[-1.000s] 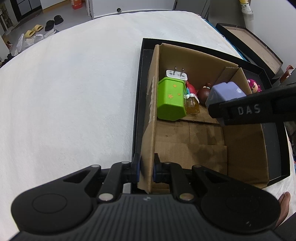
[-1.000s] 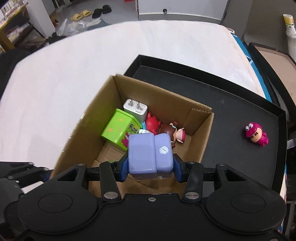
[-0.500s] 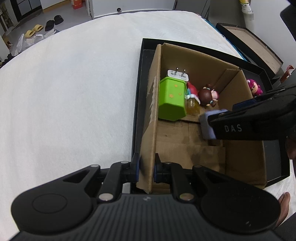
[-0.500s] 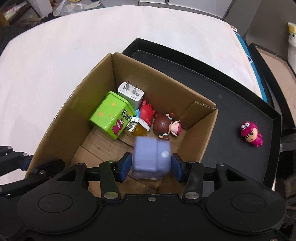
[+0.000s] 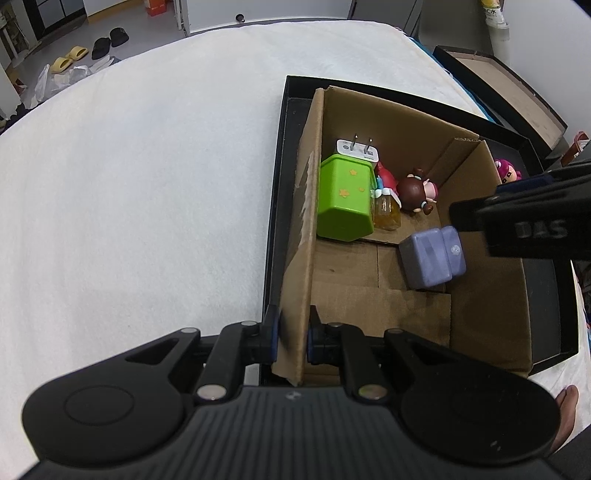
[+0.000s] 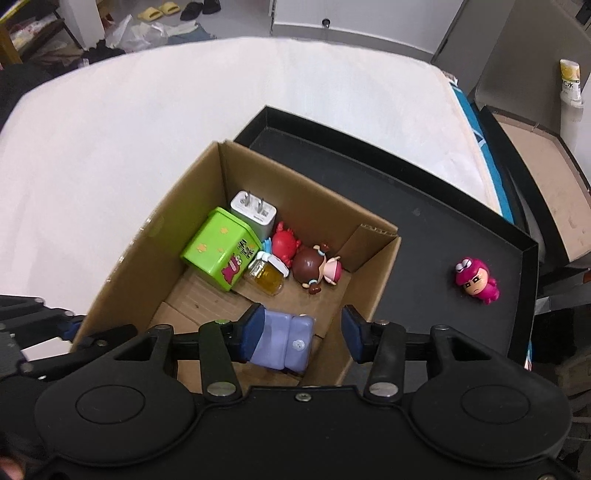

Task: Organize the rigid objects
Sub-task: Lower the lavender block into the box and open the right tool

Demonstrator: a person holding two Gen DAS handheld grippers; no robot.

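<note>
Crowded far end of cardboard box (image 6: pixel 207 206): green tin (image 6: pixel 221 253), white plug (image 6: pixel 254 213), amber jar (image 6: pixel 266 275), red crab toy (image 6: pixel 284 242), doll (image 6: pixel 314 266). Lay loose on box floor, near right wall: lilac block (image 5: pixel 432 256). Hung w/ fingers apart over it: right gripper (image 6: pixel 301 332). Pinched box's left wall: left gripper (image 5: pixel 291 332). Sat on black tray (image 6: pixel 424 210), right edge: pink figure (image 6: pixel 476 284). Underneath: white fuzzy bedding (image 5: pixel 147 166).

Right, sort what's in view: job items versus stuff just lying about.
Job: cardboard box, purple block, green tin, charger, small jar, doll, pink figure, black tray.

Lying about: slippers, plastic bags.
</note>
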